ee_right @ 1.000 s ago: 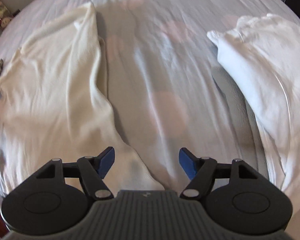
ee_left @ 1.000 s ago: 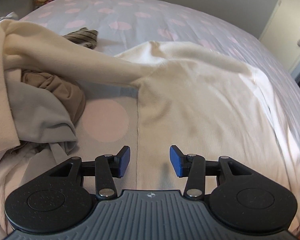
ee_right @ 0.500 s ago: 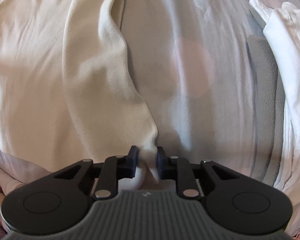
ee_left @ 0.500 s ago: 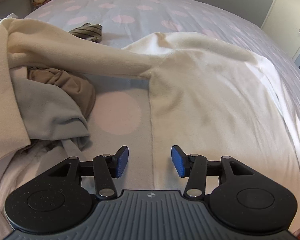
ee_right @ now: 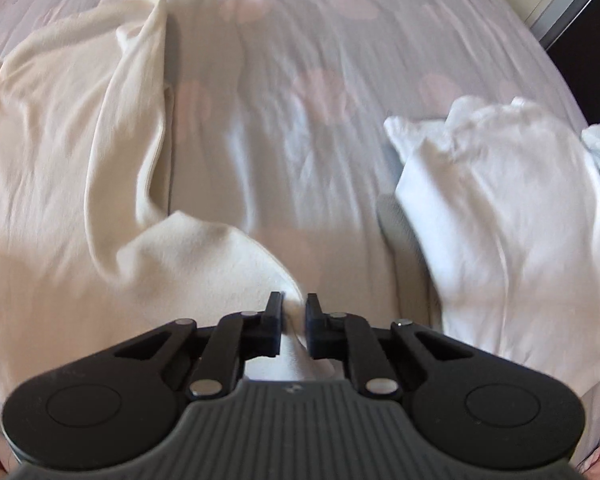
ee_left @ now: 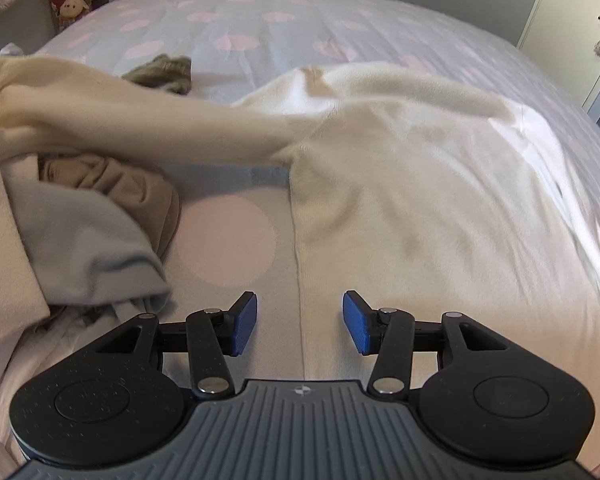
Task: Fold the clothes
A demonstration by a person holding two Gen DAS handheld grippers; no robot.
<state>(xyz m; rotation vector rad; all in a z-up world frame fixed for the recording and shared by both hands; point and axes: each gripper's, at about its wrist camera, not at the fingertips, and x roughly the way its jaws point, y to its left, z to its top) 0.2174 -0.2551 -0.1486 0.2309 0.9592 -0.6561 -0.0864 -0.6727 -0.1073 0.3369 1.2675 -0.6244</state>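
Right gripper (ee_right: 293,320) pinches the cream knit sweater (ee_right: 72,152) hem w/ jaws nearly together; thin bite, could slip. Left gripper (ee_left: 299,322), jaws spread, holds nothing over the sweater's side seam, so fold may drag crooked.

I am noting my blue finger pads (ee_left: 242,322) — a cream garment (ee_left: 420,200), a lavender bedsheet (ee_left: 284,28) showing pink dots, grey cloth (ee_left: 88,256), tan cloth (ee_left: 140,196) — a white garment (ee_right: 500,216).

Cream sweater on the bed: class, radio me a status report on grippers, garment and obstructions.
Left gripper open, over side seam. Right gripper shut on cream sweater, corner lifted. Clothes pile under left sleeve; white garment to the right, apart.
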